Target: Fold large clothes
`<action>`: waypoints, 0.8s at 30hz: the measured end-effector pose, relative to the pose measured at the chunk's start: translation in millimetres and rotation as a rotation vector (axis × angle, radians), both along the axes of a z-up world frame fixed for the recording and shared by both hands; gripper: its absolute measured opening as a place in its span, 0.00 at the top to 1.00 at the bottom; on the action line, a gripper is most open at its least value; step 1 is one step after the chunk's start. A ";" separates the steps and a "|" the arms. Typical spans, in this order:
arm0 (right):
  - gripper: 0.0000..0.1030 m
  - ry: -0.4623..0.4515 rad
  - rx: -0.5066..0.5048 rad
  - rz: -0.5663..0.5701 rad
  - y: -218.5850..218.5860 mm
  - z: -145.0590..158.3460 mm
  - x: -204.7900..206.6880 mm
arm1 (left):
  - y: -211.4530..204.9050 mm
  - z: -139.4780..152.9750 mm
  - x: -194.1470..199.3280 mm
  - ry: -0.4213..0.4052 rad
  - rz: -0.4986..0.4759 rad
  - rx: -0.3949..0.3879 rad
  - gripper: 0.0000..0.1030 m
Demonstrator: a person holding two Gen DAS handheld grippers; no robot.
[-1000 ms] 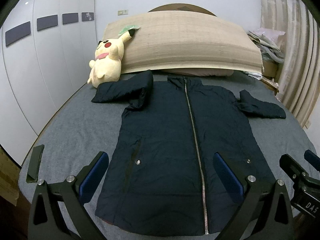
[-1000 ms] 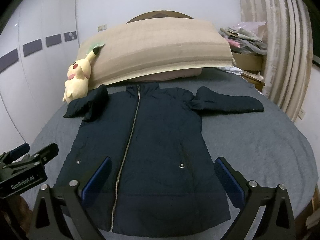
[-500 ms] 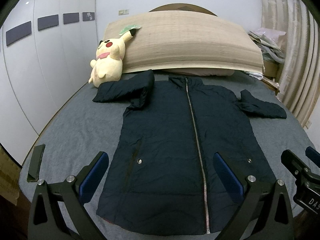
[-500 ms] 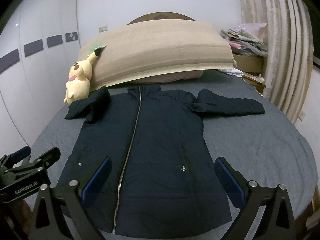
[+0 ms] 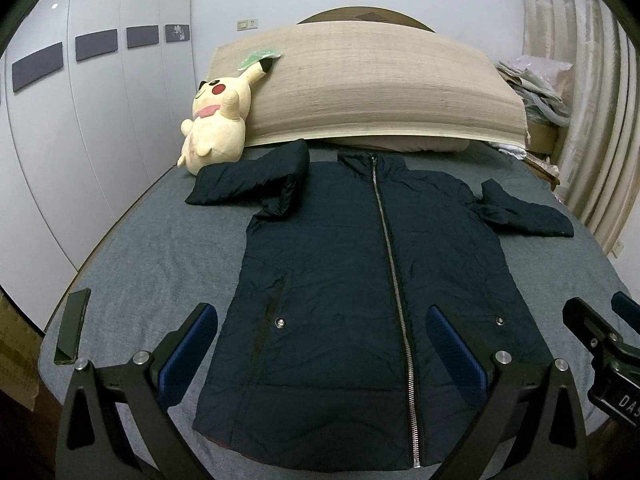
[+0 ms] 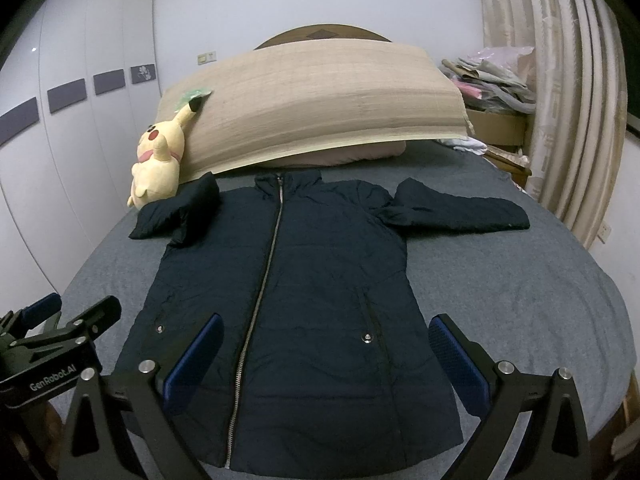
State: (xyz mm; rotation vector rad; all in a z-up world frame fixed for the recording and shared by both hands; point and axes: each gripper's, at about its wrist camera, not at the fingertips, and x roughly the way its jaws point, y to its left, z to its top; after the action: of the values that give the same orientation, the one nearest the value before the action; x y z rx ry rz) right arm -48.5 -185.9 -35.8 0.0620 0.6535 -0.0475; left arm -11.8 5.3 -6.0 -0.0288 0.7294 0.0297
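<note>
Approach step: jacket [image 5: 360, 300] flat (zipped) on bed [image 5: 140, 264]; left gripper [image 5: 320, 352] and right gripper [image 6: 326, 360] fingers wide apart, empty. Next, probably, grasp a sleeve [image 6: 460, 210].

Left wrist view: my left gripper [image 5: 322, 344] is cut off by the bottom edge, so only its fingers and arms show. The jacket [image 5: 360, 280] hem at 6 o'clock is partly covered by those fingers. My right gripper [image 5: 600, 332] enters at 4 o'clock, its body cropped; its label reads only "DAS".

Right wrist view: my left gripper [image 6: 60, 320] at 8 o'clock is cropped by the edge. The pile of clothes [image 6: 492, 76] at 2 o'clock is too jumbled to sort into items. The pillow [image 6: 348, 154] is mostly hidden under the mat [image 6: 320, 104]. The wall plate [image 6: 206, 57] marking is too small to read.
</note>
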 end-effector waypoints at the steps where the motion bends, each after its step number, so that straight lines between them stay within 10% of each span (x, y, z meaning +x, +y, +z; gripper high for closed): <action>1: 0.00 0.001 0.000 0.000 0.1 -0.1 0.3 | -0.2 0.2 0.2 0.001 0.000 0.000 0.00; 24: 0.00 -0.001 -0.003 -0.002 1.4 1.4 -1.0 | -0.4 -1.0 0.0 0.000 -0.001 0.000 0.00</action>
State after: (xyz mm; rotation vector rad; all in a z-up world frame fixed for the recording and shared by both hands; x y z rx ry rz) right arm -49.5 -184.5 -34.4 0.0598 0.6528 -0.0500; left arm -11.7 4.9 -7.0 -0.0287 0.7294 0.0291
